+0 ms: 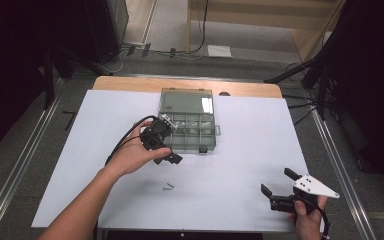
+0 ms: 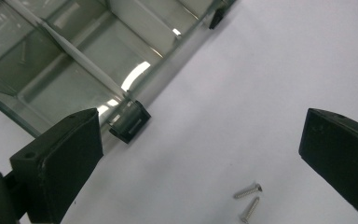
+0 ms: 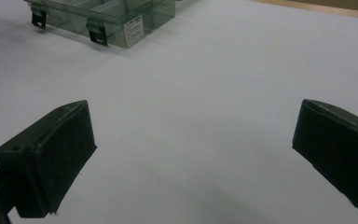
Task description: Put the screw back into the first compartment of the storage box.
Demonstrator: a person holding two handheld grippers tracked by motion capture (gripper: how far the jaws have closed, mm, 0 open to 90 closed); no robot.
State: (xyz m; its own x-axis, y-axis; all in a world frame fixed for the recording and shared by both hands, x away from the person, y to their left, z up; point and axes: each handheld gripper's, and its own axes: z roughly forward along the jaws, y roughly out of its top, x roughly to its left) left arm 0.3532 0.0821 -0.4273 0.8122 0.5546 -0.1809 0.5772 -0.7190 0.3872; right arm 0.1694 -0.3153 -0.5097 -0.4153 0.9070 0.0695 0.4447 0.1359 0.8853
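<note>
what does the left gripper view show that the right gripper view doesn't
Left gripper view alone: two small screws lying loose on the white table cover, and a look down into the clear compartment box past its dividers, where another screw lies in one cell. Right gripper view alone: the box's front wall from the side, with a white label and the wooden table edge beyond. Both share: the box, its black latches, the white cover, and a pair of open black jaws holding nothing.

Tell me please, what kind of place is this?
Probably a lab or recording studio: a white-covered table ringed by black curtains, stand legs and floor cables, with a compartment box set out.
</note>
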